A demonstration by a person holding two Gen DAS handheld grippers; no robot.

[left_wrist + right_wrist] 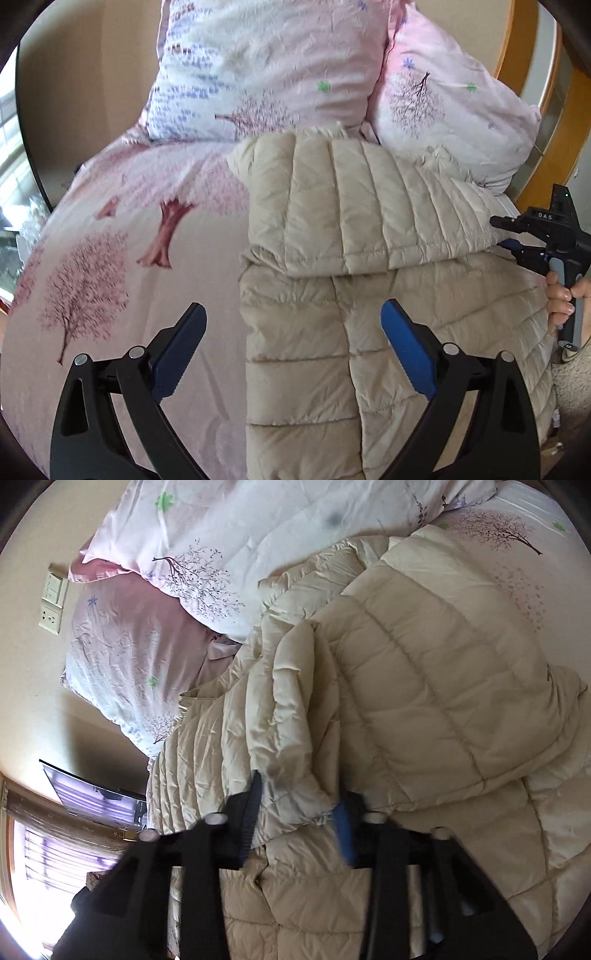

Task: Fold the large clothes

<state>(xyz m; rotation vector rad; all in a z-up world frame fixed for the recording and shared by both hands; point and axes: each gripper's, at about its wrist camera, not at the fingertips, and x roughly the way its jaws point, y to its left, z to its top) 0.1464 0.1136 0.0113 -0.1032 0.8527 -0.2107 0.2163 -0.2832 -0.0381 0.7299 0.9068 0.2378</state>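
Note:
A cream quilted puffer jacket (369,295) lies on the pink tree-print bed (122,229), its upper part folded down over its body. My left gripper (291,325) is open and empty, hovering over the jacket's left edge. My right gripper (504,232) shows at the jacket's right side in the left wrist view. In the right wrist view the right gripper (301,797) has its jaws around a folded layer of the jacket (424,686), with fabric bunched between the pads.
Two pink and white pillows (266,70) lean against the wall at the head of the bed. A wooden frame (561,147) stands at the right. A wall socket (51,602) and a window (55,849) show in the right wrist view.

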